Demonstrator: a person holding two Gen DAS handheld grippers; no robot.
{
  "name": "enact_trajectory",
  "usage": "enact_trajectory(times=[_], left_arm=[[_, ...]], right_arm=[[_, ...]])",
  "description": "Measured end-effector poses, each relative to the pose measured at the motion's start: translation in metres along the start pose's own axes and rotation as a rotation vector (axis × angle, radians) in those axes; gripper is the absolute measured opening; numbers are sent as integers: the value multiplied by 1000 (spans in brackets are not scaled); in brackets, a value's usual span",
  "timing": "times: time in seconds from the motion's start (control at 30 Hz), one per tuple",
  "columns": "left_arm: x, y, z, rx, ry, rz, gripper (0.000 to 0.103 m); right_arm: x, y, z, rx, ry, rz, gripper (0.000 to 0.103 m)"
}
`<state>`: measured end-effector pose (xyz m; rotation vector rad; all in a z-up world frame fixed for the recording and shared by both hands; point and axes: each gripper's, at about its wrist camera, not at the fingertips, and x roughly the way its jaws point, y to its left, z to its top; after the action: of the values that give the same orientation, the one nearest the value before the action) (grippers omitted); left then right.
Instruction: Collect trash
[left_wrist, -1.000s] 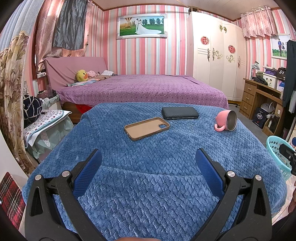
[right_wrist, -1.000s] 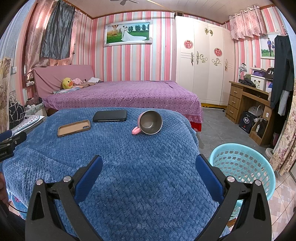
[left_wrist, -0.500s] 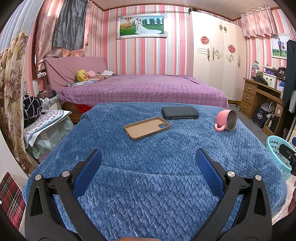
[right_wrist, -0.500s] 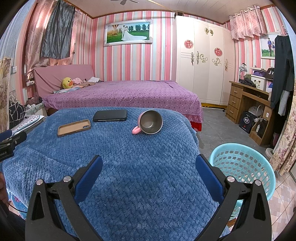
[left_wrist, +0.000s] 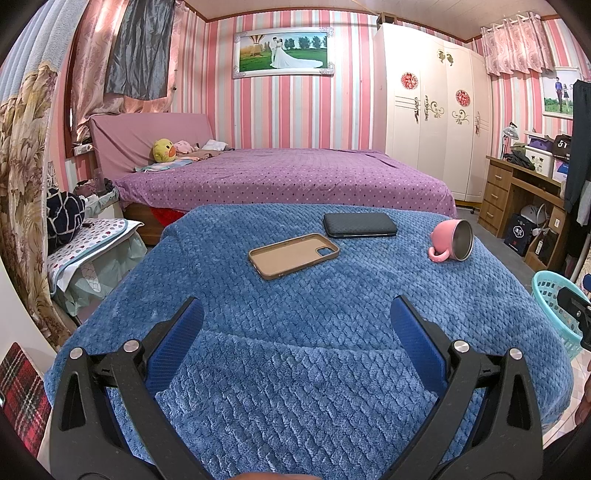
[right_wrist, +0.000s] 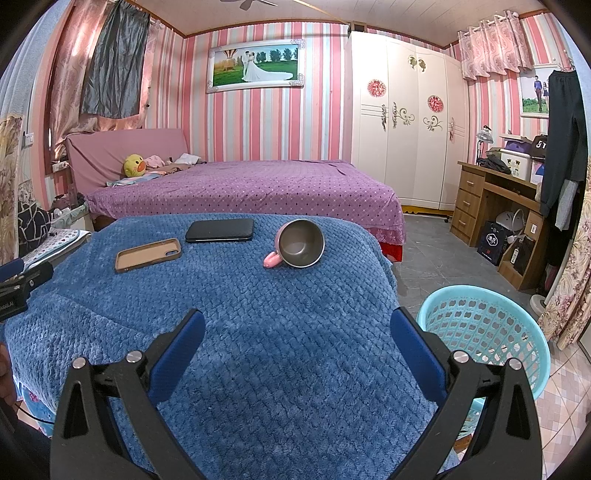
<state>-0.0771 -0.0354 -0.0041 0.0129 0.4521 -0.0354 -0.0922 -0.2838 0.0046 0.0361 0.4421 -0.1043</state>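
Left gripper (left_wrist: 295, 325): hovering low over the near part of the blue blanket (left_wrist: 314, 387), jaws spread wide, holding nothing.
Right gripper (right_wrist: 297, 326): also hovering with jaws apart and empty, the teal basket (right_wrist: 487, 332) sitting just beside it on the floor.
Pink mug (right_wrist: 297, 245): lying tipped on its side, mouth facing the right camera, handle pointing left.
Tan phone case (left_wrist: 293, 254): lying flat, long axis running left to right, ahead of the left gripper.
Black wallet (left_wrist: 360, 225): resting just behind the case.
Nearer gripper: the right one is likely facing the mug more directly.
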Motion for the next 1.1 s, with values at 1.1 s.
enact_trajectory(times=[1.1], left_arm=[[-3,2,4,-14,-8,-2,98]], right_arm=[[0,0,0,-1,0,0,98]])
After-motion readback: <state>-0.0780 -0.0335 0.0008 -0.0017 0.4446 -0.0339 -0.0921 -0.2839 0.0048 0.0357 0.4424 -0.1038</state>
